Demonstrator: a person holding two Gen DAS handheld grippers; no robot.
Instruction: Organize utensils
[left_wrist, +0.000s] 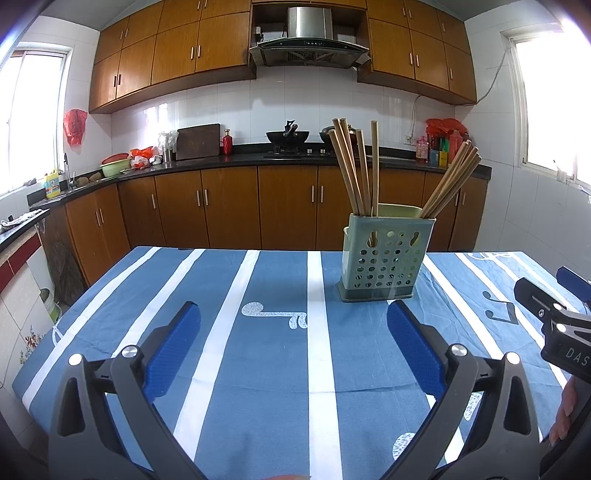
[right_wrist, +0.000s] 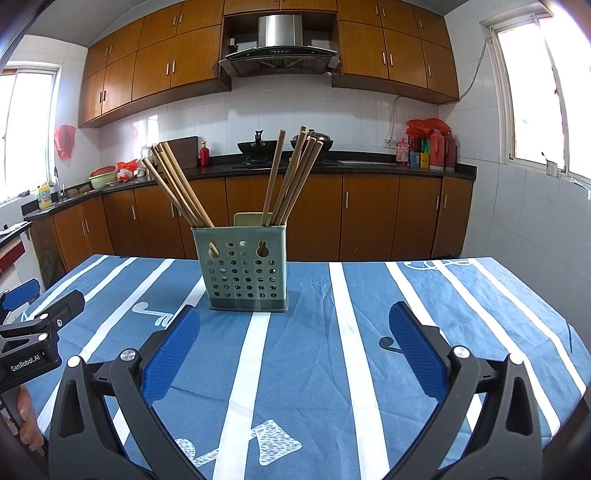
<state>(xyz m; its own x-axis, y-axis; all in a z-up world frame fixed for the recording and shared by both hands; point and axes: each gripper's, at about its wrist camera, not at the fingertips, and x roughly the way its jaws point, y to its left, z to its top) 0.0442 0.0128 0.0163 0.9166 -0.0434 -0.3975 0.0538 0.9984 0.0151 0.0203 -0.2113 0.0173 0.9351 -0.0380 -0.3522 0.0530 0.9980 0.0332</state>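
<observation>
Chopsticks of pale wood stand in a perforated green plastic holder, beyond both empty, spread grippers: left, right.

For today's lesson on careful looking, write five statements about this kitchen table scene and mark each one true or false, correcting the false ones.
1. The chopsticks stand in a green holder with holes in its side. True.
2. The left gripper is shut on a chopstick. False: its jaws stand wide apart over the cloth, holding nothing.
3. The holder stands on a blue tablecloth with white stripes. True.
4. The holder lies on its side. False: it stands upright.
5. The right gripper is open and empty. True.
</observation>
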